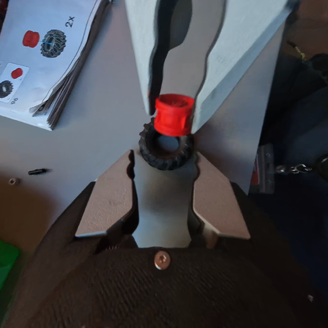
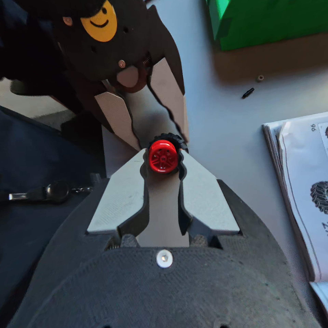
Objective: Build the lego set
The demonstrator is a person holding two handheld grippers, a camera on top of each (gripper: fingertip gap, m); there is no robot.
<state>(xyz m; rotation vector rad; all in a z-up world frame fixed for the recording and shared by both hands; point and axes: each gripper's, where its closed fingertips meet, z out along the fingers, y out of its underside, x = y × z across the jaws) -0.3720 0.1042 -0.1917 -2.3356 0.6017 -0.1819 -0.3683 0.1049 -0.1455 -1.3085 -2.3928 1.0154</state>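
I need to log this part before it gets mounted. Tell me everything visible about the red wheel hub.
The red wheel hub is a small drum of glossy plastic with raised rims at both ends and a narrower waist. Its outer face shows spokes around a central hole. The right gripper clamps it by the sides, off the table. Its far end meets the opening of the black tyre, held at the left gripper, but is not pushed in.

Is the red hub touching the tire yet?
Cannot tell. In the left wrist view the hub, held by the right gripper, overlaps the upper rim of the tire in the left gripper; neither view plainly shows contact or a gap.
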